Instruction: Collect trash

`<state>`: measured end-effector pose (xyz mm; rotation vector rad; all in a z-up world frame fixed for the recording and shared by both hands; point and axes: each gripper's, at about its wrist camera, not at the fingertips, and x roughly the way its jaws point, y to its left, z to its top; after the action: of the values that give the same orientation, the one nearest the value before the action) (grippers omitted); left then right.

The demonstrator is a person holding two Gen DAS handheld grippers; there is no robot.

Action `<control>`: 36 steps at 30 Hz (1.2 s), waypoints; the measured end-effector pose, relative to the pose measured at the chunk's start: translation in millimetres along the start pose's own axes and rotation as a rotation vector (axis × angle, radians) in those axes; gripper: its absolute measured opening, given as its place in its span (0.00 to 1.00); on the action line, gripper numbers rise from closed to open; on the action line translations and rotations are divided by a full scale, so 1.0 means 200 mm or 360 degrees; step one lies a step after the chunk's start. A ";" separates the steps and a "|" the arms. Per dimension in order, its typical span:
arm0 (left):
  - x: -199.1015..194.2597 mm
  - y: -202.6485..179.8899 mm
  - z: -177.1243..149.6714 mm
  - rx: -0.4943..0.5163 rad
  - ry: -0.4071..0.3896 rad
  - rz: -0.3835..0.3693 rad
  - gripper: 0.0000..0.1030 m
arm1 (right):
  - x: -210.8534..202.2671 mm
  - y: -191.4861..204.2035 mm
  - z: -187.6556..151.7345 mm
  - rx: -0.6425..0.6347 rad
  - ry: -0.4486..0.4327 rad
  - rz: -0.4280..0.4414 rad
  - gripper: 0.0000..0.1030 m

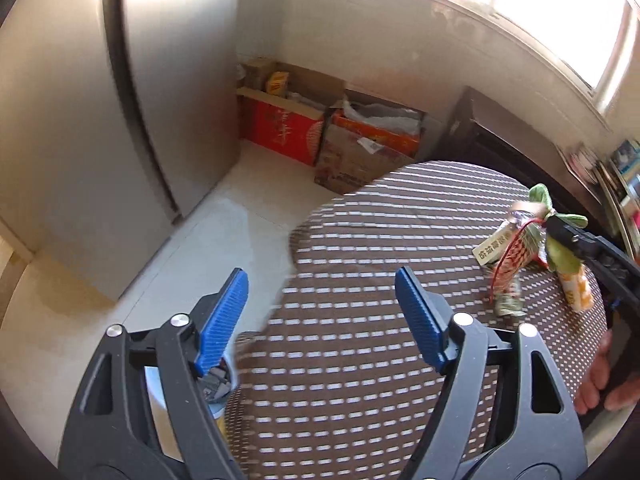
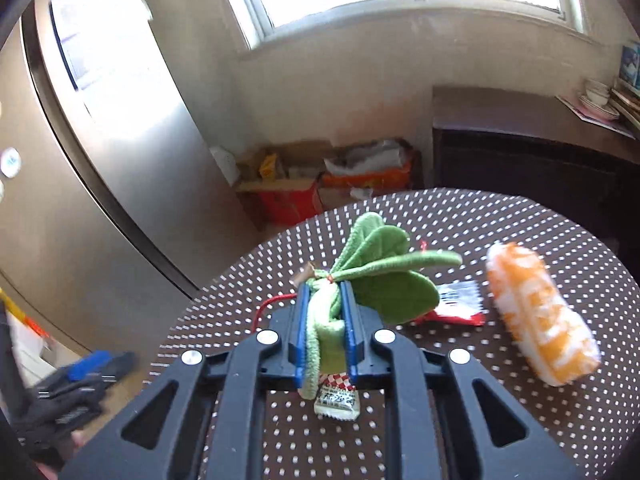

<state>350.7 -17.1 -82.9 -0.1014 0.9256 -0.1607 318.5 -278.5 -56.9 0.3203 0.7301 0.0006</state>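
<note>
The right gripper (image 2: 325,320) had its jaws clamped on a green plush leafy toy (image 2: 384,268), the stem pinched between the blue pads and the leaves fanning out toward two o'clock beyond the tips. A red-and-white checked wrapper (image 2: 338,394) hung under the jaws at six o'clock, and a red string (image 2: 269,305) trailed at nine o'clock. On the dotted brown counter (image 2: 500,216), a red snack packet (image 2: 456,308) lay at three o'clock of the jaws, just beside the leaves; an orange-and-white plush piece (image 2: 540,316) lay farther out at three o'clock, apart from the packet. The left gripper (image 1: 322,312) stood with its jaws wide apart and nothing between them, over the counter's near edge. From that view the held bundle (image 1: 520,248) sat at two o'clock, well apart from the left jaws. Cardboard boxes (image 1: 320,132) stood on the floor at twelve o'clock.
</note>
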 end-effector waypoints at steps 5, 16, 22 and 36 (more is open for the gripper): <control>0.06 -0.26 0.00 0.0120 0.0041 -0.0130 0.76 | -0.26 -0.13 0.00 0.0056 -0.0185 0.0056 0.15; 0.30 -0.73 -0.02 0.0419 0.0139 -0.0252 0.80 | -0.36 -0.47 -0.04 0.0240 -0.0360 0.0048 0.15; 0.44 -0.79 0.03 0.0447 0.0089 -0.0257 0.80 | -0.32 -0.61 -0.05 0.0336 -0.0327 0.0026 0.15; 0.42 -0.71 0.01 0.0462 0.0130 -0.0366 0.22 | -0.23 -0.58 -0.06 0.0321 -0.0270 0.0010 0.15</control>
<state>389.2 -172.8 -125.0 0.0688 0.9615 -0.5137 263.2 -391.6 -67.6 0.5093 0.5613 -0.0939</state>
